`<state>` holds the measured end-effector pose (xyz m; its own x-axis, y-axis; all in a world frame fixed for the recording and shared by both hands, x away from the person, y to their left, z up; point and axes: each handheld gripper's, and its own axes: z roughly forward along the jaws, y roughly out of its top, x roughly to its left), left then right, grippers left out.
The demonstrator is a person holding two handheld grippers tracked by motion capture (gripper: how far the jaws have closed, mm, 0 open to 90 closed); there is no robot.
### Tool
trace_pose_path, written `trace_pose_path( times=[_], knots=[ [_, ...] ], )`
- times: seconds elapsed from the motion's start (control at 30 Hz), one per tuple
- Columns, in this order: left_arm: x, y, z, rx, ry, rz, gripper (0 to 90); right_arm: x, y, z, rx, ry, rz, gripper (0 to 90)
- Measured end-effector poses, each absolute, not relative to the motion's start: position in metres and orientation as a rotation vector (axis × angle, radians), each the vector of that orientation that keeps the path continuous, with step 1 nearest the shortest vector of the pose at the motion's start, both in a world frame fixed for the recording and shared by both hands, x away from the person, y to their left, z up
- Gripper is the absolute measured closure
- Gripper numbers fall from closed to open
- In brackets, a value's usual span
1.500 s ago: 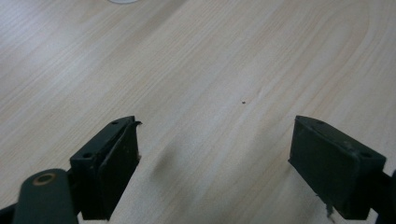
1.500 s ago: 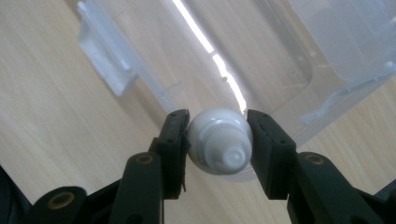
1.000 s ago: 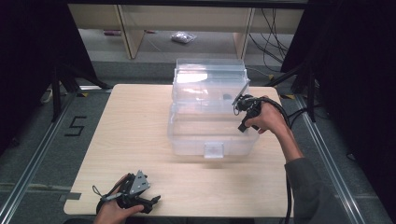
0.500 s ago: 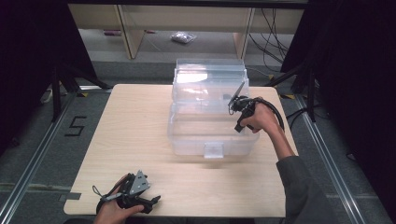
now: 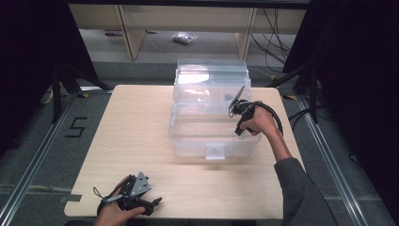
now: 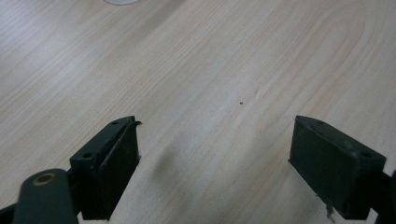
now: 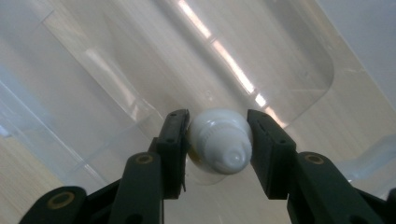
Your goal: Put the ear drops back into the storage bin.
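Right gripper (image 7: pixel 218 140) clamps a white rounded plastic bottle (image 7: pixel 219 142) over the clear plastic bin (image 5: pixel 211 136).
Left gripper (image 6: pixel 215 163), jaws wide apart, rests on the pale wooden table (image 5: pixel 136 127).

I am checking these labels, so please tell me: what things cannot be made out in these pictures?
- White capped object, right gripper view: the right gripper jaws cover its sides, so its body and kind stay unknown.
- Same object, high view: too small, hidden behind the hand over the clear plastic bin.
- Small packet on the floor, high view: too small to identify.
- Left gripper: open above bare table.
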<state>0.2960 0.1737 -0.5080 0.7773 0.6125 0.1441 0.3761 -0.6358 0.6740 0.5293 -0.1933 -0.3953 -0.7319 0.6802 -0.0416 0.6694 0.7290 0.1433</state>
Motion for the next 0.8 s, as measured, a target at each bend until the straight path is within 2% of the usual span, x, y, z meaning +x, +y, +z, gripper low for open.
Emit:
trace_pose_path(
  times=[0.8],
  knots=[
    [0.295, 0.175, -0.506, 2.340, 0.726, 0.462, 15.2, 0.540, -0.196, -0.419, 1.140, 2.844, 0.127, 60.1]
  ],
)
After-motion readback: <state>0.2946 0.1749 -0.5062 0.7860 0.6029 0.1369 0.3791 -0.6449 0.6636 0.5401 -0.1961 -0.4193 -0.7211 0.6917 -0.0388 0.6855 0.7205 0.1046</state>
